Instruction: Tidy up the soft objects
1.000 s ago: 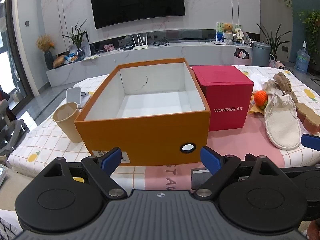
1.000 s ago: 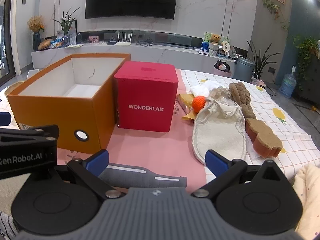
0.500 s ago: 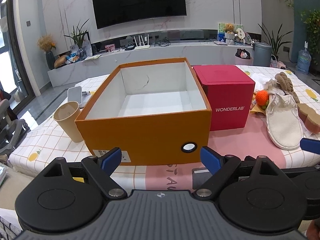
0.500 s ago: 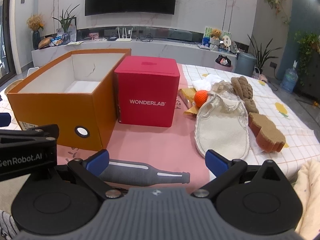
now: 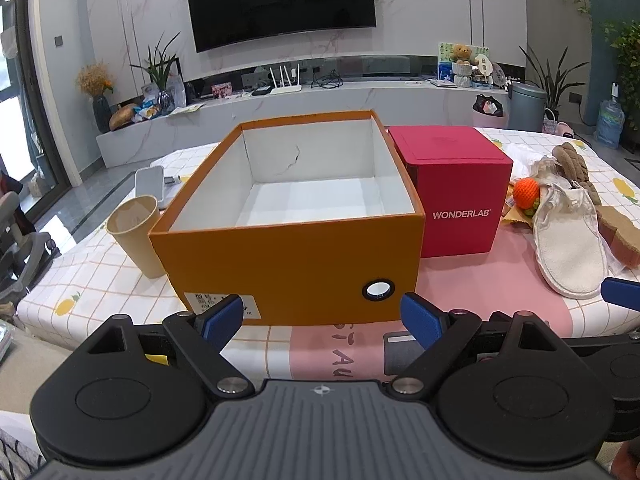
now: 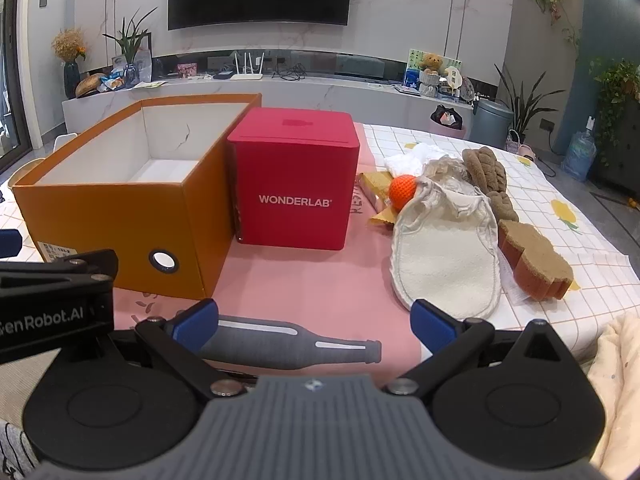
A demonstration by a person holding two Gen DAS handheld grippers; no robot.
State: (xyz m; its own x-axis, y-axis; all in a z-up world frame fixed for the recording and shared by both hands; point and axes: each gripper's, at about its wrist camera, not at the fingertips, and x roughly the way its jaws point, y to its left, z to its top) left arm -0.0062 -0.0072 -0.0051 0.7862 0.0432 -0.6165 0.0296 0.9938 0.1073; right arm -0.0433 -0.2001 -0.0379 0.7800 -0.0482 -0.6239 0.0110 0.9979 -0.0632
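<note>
An open, empty orange box [image 5: 296, 256] [image 6: 120, 216] stands on the table with a closed red WONDERLAB box [image 5: 460, 196] [image 6: 296, 184] to its right. Right of that lies a pile of soft things: a cream mitt [image 6: 448, 256] [image 5: 568, 240], an orange knitted ball [image 6: 403, 189] [image 5: 526, 192], a brown plush [image 6: 486, 172], a brown sponge [image 6: 536, 264] and a white cloth [image 6: 408, 160]. My left gripper [image 5: 322, 316] is open and empty before the orange box. My right gripper [image 6: 314, 322] is open and empty near the table's front edge, short of the mitt.
A paper cup [image 5: 138, 236] stands left of the orange box, with a white device [image 5: 150, 186] behind it. The tablecloth [image 6: 320, 280] has a printed grey bottle picture [image 6: 288, 344]. A TV wall and long shelf lie beyond. Cream fabric [image 6: 616, 380] hangs at the right edge.
Both grippers have risen and drawn back slightly, so more of the table's front shows. Both stay open; nothing on the table has moved.
</note>
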